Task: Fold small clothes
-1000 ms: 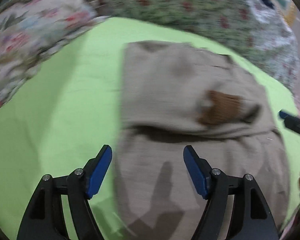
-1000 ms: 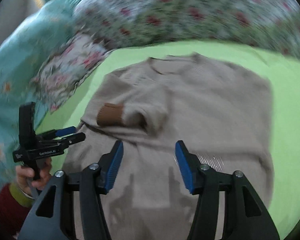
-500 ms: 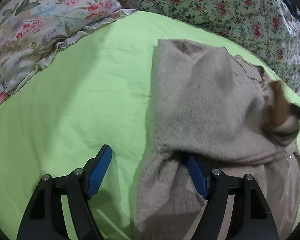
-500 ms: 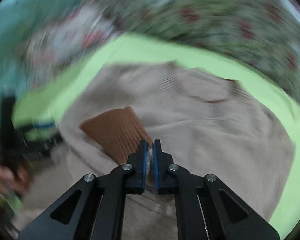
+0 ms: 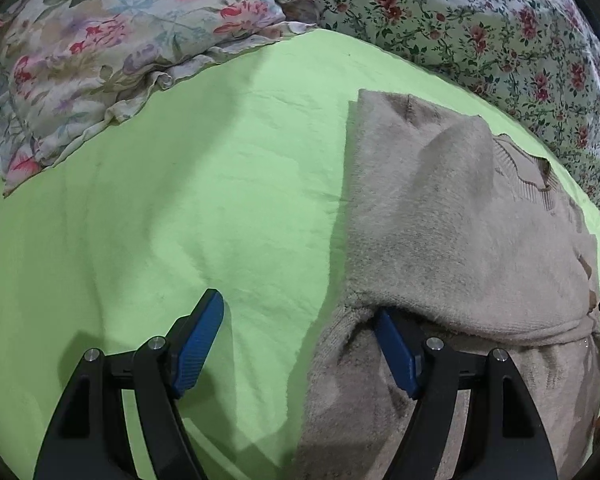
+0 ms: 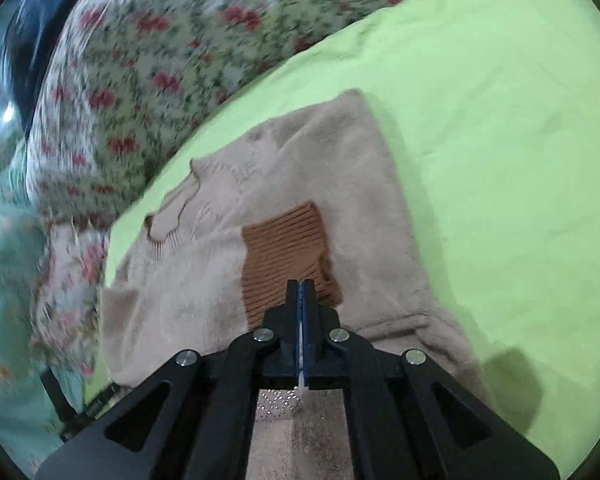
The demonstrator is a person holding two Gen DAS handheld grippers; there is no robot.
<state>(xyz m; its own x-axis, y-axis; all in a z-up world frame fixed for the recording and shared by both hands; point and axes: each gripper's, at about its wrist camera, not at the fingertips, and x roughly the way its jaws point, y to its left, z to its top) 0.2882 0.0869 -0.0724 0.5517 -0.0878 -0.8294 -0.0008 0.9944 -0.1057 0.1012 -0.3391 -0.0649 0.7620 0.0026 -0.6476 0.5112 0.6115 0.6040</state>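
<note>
While right gripper [image 6: 301,292] clamped on sweater [image 6: 300,184] sleeve, neckline away, left gripper [image 5: 300,344] released.

Your beige sweater [image 6: 308,208] lies flat on the green sheet, filling the centre and lower left of the right wrist frame and the right half of the left wrist frame [image 5: 452,240]. Its sleeve is folded across the body, the ribbed brown cuff [image 6: 284,248] lying mid-frame. The neckline points toward the upper left.
</note>
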